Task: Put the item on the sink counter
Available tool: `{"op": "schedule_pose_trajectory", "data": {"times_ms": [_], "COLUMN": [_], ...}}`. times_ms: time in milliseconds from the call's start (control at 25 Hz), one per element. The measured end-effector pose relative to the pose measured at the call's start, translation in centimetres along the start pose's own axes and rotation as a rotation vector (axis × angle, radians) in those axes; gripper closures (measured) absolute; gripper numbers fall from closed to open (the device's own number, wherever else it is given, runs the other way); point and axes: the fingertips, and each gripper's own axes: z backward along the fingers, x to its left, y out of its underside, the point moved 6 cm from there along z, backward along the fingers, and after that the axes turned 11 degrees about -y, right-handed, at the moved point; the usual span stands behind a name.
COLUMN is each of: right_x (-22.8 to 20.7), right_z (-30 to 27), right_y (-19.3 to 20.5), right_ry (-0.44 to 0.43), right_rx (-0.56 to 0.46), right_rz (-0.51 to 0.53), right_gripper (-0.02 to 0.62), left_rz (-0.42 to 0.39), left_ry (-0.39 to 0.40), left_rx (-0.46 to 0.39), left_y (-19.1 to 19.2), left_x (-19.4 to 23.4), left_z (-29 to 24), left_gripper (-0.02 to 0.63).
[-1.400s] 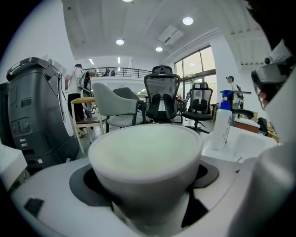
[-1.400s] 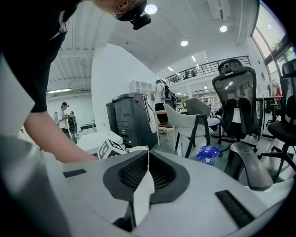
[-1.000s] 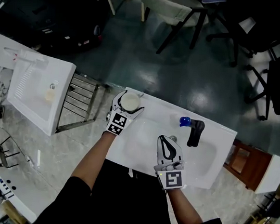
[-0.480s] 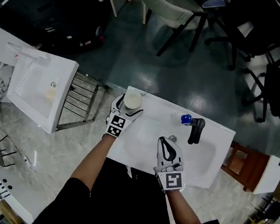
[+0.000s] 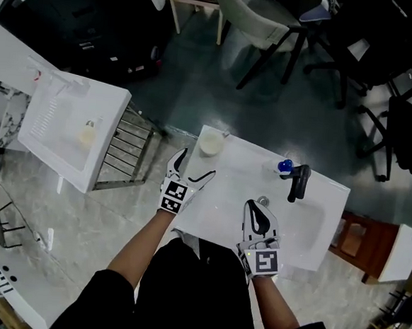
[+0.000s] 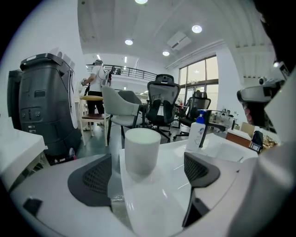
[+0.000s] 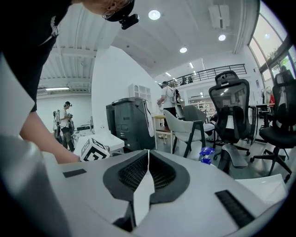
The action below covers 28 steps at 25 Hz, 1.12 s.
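Left gripper (image 5: 198,162) is gaping wide just short of the white cup (image 5: 211,143), which is standing upright at the sink counter's (image 5: 237,171) far-left corner. Placing looks done; next is backing off w/o clipping it. Right gripper (image 5: 255,204) is hovering pinched together, empty, by the front edge. Soap bottle (image 5: 285,166) & faucet (image 5: 298,182) are standing far right, well apart.
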Motion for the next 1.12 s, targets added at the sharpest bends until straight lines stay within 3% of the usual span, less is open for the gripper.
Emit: {"op": "schedule_pose_trajectory", "data": {"times_ms": [280, 520, 720, 960, 1000, 1120], "right_x": [4.6, 9.2, 14.6, 20.4, 21.3, 24.0], "right_z": [2.5, 4.5, 5.0, 5.9, 6.1, 6.9], "right_y": [-0.9, -2.3, -2.8, -4.3, -4.4, -4.7], "right_ry": [0.088, 0.131, 0.125, 0.127, 0.129, 0.131], "right_rx": [-0.065, -0.091, -0.121, -0.134, -0.133, -0.126], "right_rz": [0.002, 0.009, 0.011, 0.027, 0.029, 0.022], "right_gripper": [0.563, 0.563, 0.563, 0.563, 0.563, 0.563], "left_rz": [0.018, 0.125, 0.211, 0.23, 0.244, 0.306], "left_ry": [0.055, 0.063, 0.073, 0.108, 0.106, 0.108], "left_rx": [-0.058, -0.059, -0.186, -0.27, -0.281, -0.3], "left_y": [-1.3, -2.3, -5.4, -7.2, -7.1, -6.4], "left_x": [-0.6, -0.6, -0.3, 0.3, 0.6, 1.3], "left_z": [9.0, 16.9, 24.4, 33.2, 34.5, 37.7], "left_gripper": [0.129, 0.129, 0.129, 0.135, 0.163, 0.417]}}
